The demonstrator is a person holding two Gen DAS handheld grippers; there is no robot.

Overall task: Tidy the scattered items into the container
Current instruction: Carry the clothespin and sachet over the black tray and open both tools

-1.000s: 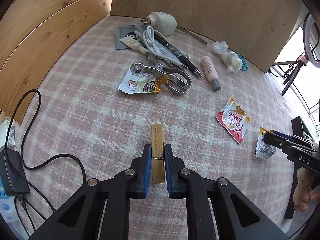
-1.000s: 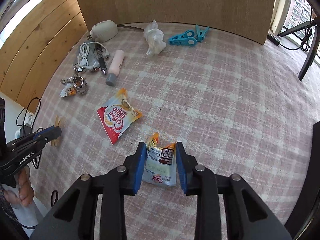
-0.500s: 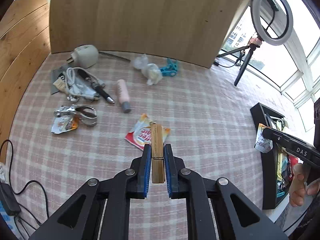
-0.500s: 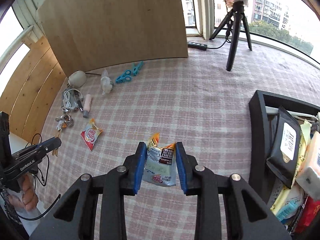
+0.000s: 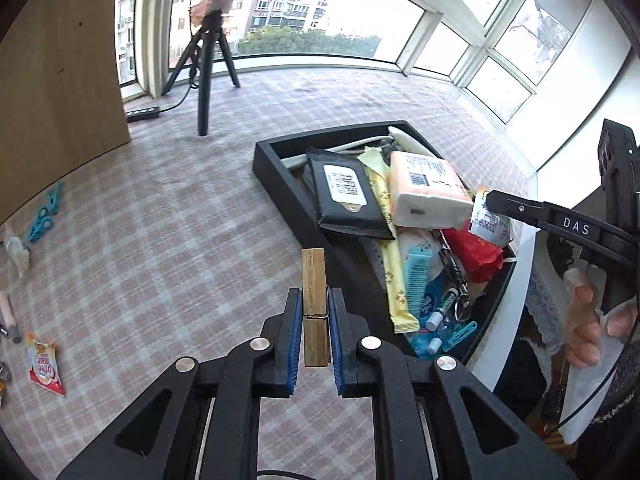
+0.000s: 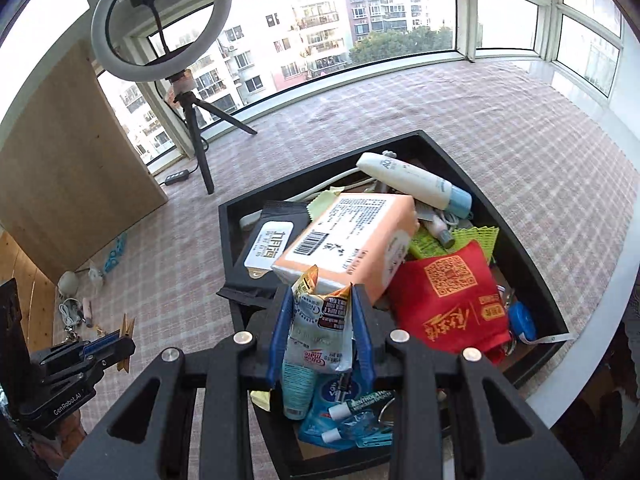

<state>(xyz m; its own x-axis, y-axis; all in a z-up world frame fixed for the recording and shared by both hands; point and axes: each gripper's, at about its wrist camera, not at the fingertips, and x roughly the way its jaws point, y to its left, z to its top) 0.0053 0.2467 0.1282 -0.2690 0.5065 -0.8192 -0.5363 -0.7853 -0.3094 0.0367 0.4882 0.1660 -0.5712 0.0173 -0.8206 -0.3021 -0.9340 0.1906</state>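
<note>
Both grippers hover by the black container, ready to drop: left gripper fingers pinching a wooden clothespin, right gripper fingers pinching a creamer sachet.

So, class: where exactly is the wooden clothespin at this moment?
In the left wrist view the wooden clothespin sits upright between the left gripper's jaws, over the checked tablecloth just left of the black tray's near wall, not yet inside it.

windows: daylight, apartment blocks | tabletop: pink plaid cloth | ring light on tripod | wooden panel
</note>
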